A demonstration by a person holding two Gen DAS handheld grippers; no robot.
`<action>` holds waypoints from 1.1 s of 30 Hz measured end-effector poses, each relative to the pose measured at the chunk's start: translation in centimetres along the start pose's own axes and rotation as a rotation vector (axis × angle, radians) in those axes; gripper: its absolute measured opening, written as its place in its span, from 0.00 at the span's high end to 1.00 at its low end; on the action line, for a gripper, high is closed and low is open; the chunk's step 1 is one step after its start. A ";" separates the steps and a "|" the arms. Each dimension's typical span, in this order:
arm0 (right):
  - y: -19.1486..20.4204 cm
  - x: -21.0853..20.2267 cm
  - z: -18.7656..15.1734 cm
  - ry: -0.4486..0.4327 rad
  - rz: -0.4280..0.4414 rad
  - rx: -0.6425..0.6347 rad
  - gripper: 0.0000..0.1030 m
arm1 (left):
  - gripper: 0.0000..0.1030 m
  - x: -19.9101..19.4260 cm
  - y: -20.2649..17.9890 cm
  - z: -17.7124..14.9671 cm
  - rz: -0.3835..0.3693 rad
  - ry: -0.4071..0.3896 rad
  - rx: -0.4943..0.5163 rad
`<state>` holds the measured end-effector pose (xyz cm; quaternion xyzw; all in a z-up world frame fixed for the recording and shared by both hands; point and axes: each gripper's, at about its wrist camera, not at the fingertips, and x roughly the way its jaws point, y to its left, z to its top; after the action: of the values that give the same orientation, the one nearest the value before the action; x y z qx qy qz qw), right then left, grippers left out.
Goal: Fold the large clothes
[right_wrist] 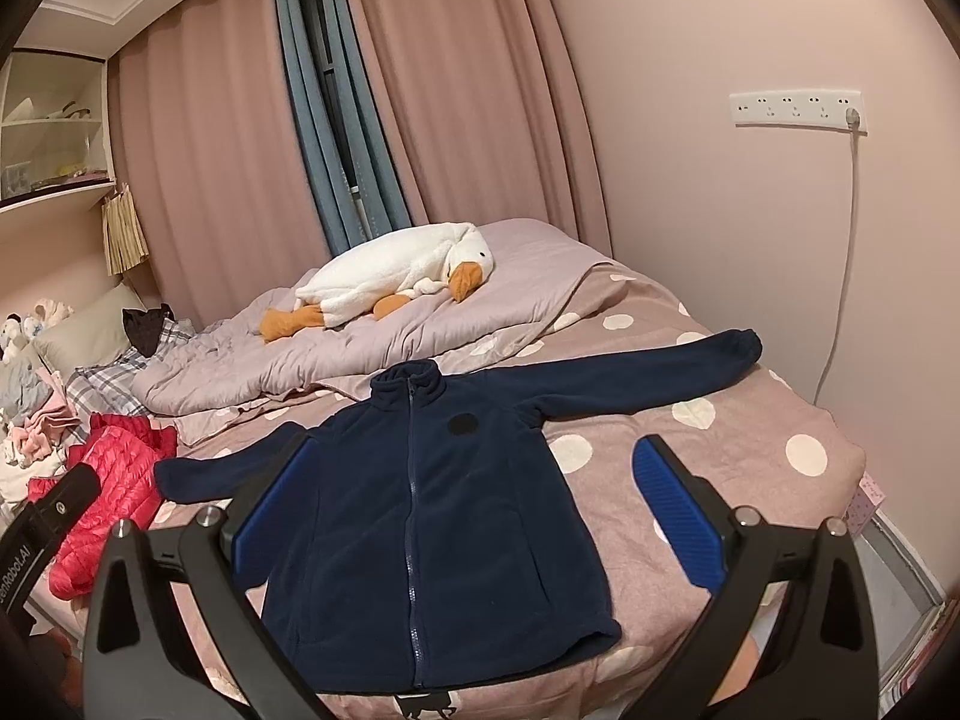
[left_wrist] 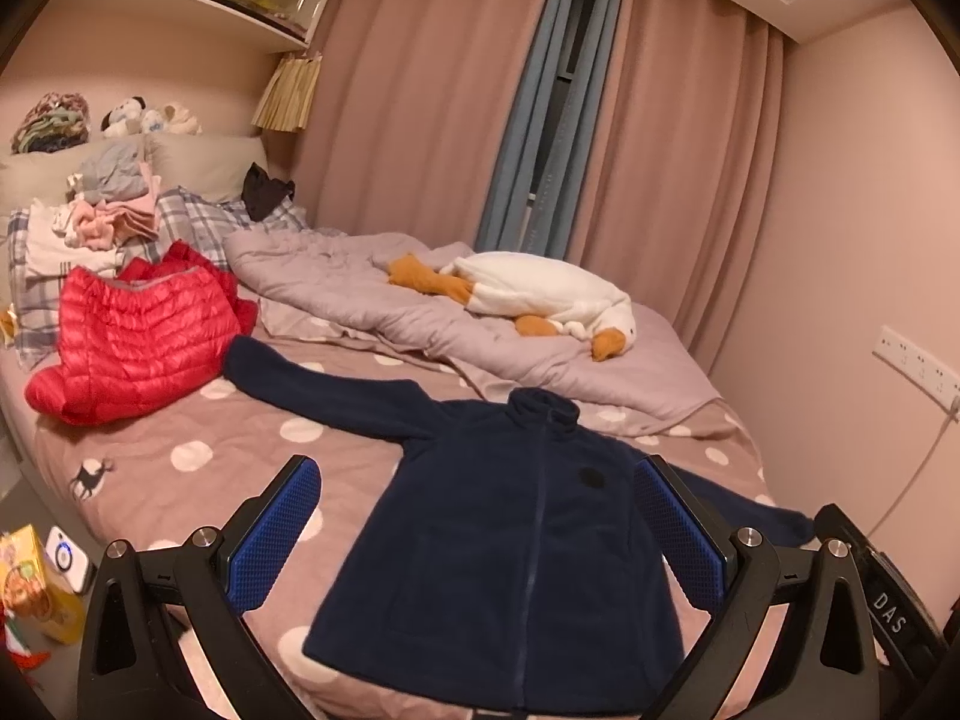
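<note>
Two claws are held above the near edge of the bed (left_wrist: 198,480), and both are spread wide with nothing between their blue pads. The left claw (left_wrist: 477,474) is seen over the lower half of a navy fleece jacket (left_wrist: 510,540); its right pad (left_wrist: 672,522) is set against the jacket's side in that view, though contact cannot be judged. The right claw (right_wrist: 474,456) is seen with its left pad (right_wrist: 282,492) over the jacket body and its right pad (right_wrist: 672,510) over bare bedsheet.

The navy fleece jacket (right_wrist: 420,498) is laid flat on the polka-dot sheet, front up, zipped closed, collar pointing away from the claws and hem near the bed's edge. Both sleeves are stretched outward; the one in the left wrist view reaches toward a red puffer jacket (left_wrist: 138,336), which is heaped beside it. Behind the navy jacket a rumpled lilac quilt (left_wrist: 372,288) is spread, and a white plush goose (right_wrist: 396,276) with orange feet and beak is lying on it. A pile of folded clothes (left_wrist: 108,210) is stacked on plaid pillows at the head of the bed. Pink curtains (right_wrist: 210,180) are drawn behind the bed, and a wall socket strip (right_wrist: 795,108) with a cable plugged in is fixed on the side wall.
</note>
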<state>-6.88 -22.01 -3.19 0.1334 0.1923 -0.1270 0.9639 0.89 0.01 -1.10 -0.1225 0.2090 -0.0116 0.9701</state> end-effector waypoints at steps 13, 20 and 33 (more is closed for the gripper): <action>0.2 -0.4 0.1 -0.010 0.011 -0.015 0.00 | 0.00 -0.3 0.0 0.2 0.009 -0.013 -0.006; 0.3 -1.9 0.3 -0.039 0.029 -0.012 0.00 | 0.00 -2.3 0.1 0.3 0.014 -0.052 -0.003; -0.3 -5.5 0.8 -0.101 0.081 0.003 0.00 | 0.00 -5.6 0.3 0.8 0.011 -0.135 -0.016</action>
<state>-11.65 -21.49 -0.29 0.1357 0.1376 -0.0950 0.9765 -3.90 0.86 1.76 -0.1297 0.1439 0.0038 0.9811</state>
